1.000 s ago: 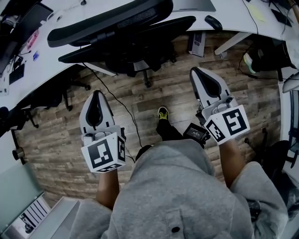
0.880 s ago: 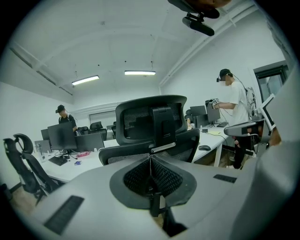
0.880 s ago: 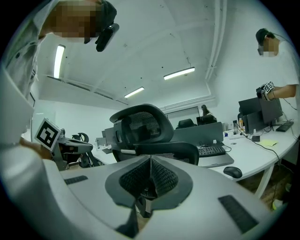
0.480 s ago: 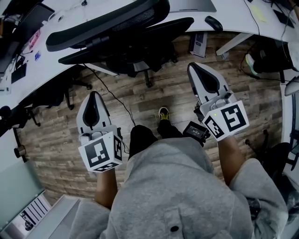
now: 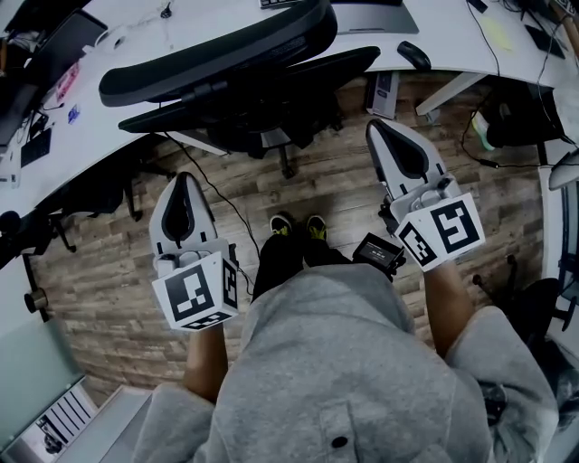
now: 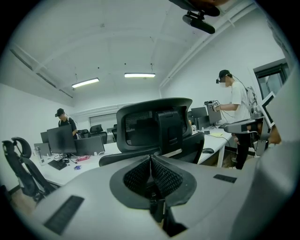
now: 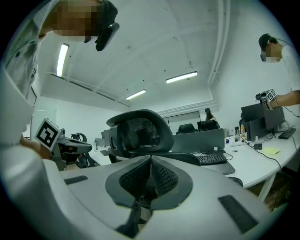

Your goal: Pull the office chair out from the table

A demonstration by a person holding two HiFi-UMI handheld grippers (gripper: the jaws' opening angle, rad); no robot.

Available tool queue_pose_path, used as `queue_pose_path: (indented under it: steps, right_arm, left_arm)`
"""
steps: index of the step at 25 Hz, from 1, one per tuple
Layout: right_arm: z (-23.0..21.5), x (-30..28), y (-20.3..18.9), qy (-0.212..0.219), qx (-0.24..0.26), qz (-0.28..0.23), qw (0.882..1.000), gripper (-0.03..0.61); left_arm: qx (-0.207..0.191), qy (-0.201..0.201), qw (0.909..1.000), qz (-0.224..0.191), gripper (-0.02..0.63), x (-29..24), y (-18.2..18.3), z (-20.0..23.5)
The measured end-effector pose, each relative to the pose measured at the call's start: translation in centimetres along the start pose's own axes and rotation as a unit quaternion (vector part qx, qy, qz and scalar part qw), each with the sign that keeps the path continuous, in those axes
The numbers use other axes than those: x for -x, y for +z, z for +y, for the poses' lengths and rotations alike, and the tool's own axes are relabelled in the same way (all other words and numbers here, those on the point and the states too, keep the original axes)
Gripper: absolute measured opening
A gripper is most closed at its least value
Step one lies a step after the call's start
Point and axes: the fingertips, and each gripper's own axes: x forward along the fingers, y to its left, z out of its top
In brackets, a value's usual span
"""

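Observation:
A black mesh-backed office chair point(image 5: 244, 72) stands pushed in under the white table point(image 5: 136, 63), its backrest towards me. It also fills the middle of the left gripper view, office chair point(image 6: 154, 124), and the right gripper view, office chair point(image 7: 140, 133). My left gripper point(image 5: 184, 184) is shut and empty, a short way in front of the chair and left of its seat. My right gripper point(image 5: 384, 136) is shut and empty too, close to the seat's right corner, apart from it.
A black mouse point(image 5: 414, 44) and a laptop point(image 5: 371, 14) lie on the table. A cable point(image 5: 217, 194) runs across the wood floor. The person's feet point(image 5: 297, 223) stand between the grippers. Other people point(image 6: 232, 101) work at desks behind.
The person's second foot has stepped forward beside the first. Both grippers stay shut and have barely shifted towards the chair.

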Motion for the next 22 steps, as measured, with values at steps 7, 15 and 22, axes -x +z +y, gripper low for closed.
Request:
queue_pose_path:
  steps: [7, 15, 22]
  right_arm:
    - [0.1, -2.2, 1.2, -0.018, 0.031, 0.003, 0.999, 0.031]
    - [0.2, -4.5, 3.0, -0.038, 0.076, 0.013, 0.996, 0.031]
    - [0.3, -5.6, 4.1, -0.055, 0.108, 0.020, 0.992, 0.031]
  left_arm:
    - [0.012, -0.014, 0.9998, -0.012, 0.015, -2.3, 0.6, 2.0]
    - [0.018, -0.027, 0.9992, -0.024, 0.015, -4.7, 1.1, 5.0]
    - [0.020, -0.033, 0.9985, -0.037, 0.015, -5.8, 1.5, 6.8]
